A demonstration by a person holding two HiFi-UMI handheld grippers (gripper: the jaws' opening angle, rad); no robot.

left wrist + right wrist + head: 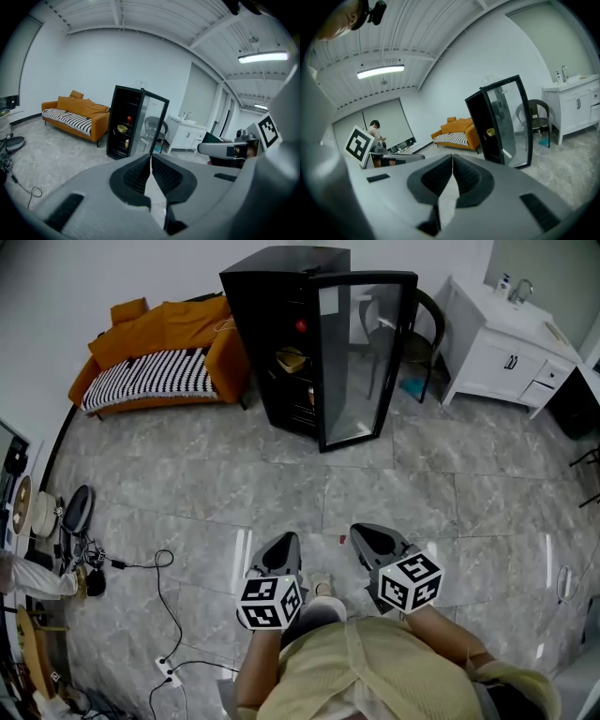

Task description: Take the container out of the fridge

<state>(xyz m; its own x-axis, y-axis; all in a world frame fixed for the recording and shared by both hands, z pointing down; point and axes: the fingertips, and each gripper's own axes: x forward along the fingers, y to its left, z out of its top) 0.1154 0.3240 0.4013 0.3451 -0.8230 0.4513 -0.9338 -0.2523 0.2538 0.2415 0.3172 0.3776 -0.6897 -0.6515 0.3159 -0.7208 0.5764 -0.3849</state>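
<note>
Left tongs and right tongs both squeezed together, empty. Fridge well ahead, door swung open, sofa beside it.

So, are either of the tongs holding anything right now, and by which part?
Nothing is held. The left tongs and right tongs are both shut and empty, well away from the open fridge.

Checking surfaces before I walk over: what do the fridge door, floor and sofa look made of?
Fridge door: clear glass pane in a glossy black frame, metal or plastic; a chair shows through it.
Floor: polished grey marble-look tiles, with veining, grout lines and glare.
Sofa: matte orange fabric, probably woven, softly creased; striped cloth on its seat.
</note>
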